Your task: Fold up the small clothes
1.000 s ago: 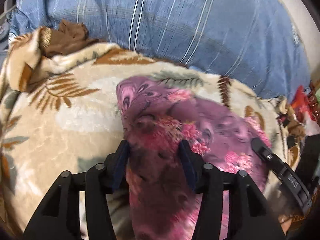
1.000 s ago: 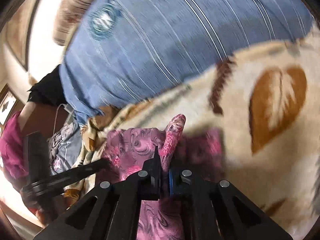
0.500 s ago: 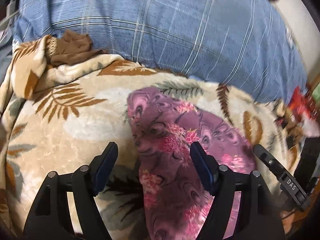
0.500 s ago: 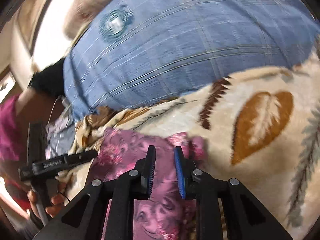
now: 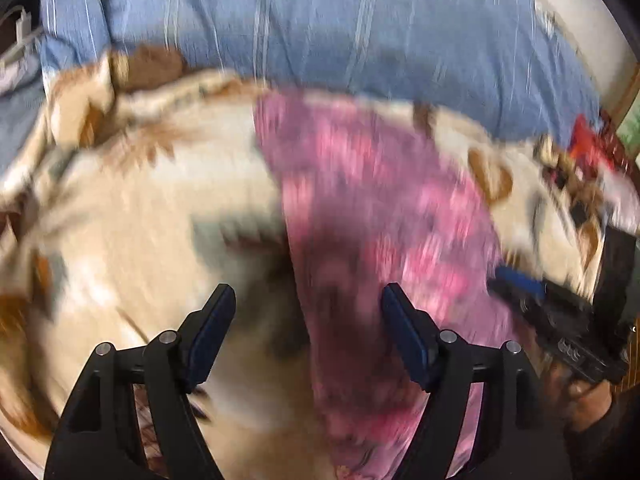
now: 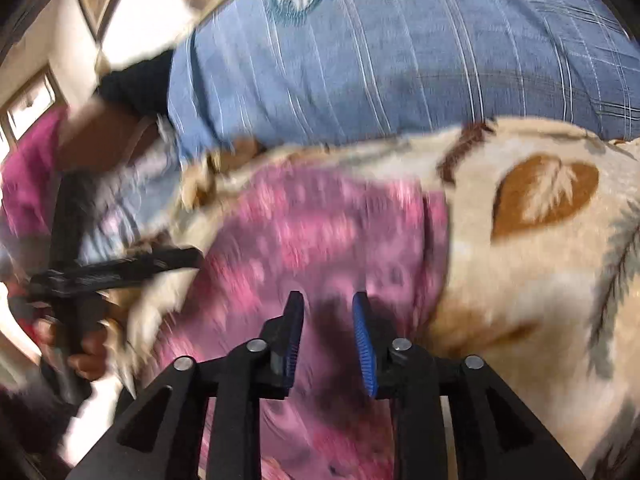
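Both views are motion-blurred; fine detail cannot be read.

The garment (image 5: 372, 216) (pink-purple floral cloth) lies on the blanket (image 5: 140, 220), a cream cover with brown leaf print spread over the bed. Its far edge reaches the blanket's far edge, just short of the blue striped pillow (image 5: 320, 20). In the right wrist view the garment (image 6: 320, 236) has its right edge running down beside a brown leaf motif, with bare blanket (image 6: 540, 280) beyond it to the right.

Left gripper (image 5: 308, 316): jaws spread wide, holding nothing. The garment's left edge passes between the fingers; bare blanket lies under the left finger and runs out to the blanket's left edge.

Right gripper (image 6: 328, 328): jaws apart with a narrower gap, nothing pinched, positioned over the garment's near portion. Whether either gripper touches the cloth cannot be told.

A brown cloth (image 5: 156, 66) sits at the blanket's far left corner against the pillow.
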